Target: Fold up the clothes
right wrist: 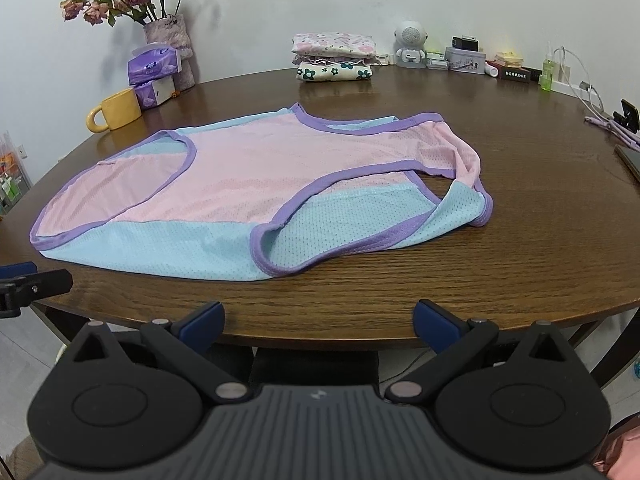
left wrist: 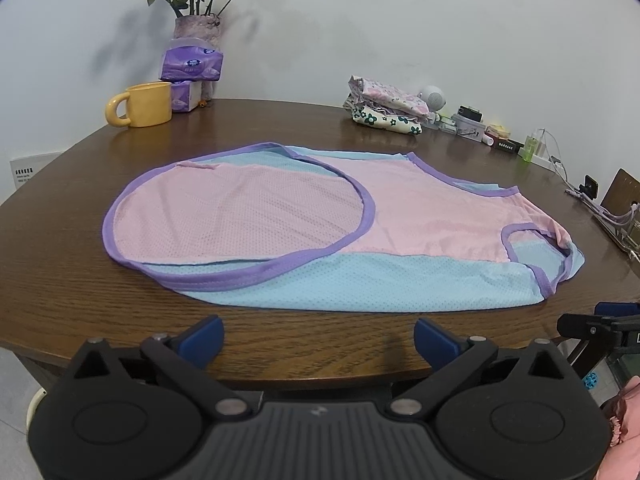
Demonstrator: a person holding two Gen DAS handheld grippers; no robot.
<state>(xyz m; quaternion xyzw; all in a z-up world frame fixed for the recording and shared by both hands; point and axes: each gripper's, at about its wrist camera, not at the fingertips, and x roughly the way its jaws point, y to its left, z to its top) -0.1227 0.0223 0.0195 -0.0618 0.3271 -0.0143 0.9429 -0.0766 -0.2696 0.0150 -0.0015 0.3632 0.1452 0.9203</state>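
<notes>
A pink and light-blue mesh vest (left wrist: 420,216) with purple trim lies spread flat on the brown wooden table (left wrist: 60,280). Its hem points left and its armholes right. In the right wrist view the same vest (right wrist: 248,168) fills the table's middle. My left gripper (left wrist: 319,338) hovers at the near table edge, open, with nothing between its blue fingertips (left wrist: 206,340). My right gripper (right wrist: 319,322) stands likewise at the near edge, open and empty, short of the vest's blue side. Each gripper shows at the edge of the other's view.
A yellow mug (left wrist: 146,104), purple tissue packs (left wrist: 192,66) and a vase of flowers (left wrist: 196,28) stand at the back left. Folded floral clothes (right wrist: 334,60) sit at the back. Small boxes, bottles (right wrist: 548,72), cables and a phone holder (right wrist: 628,114) line the right side.
</notes>
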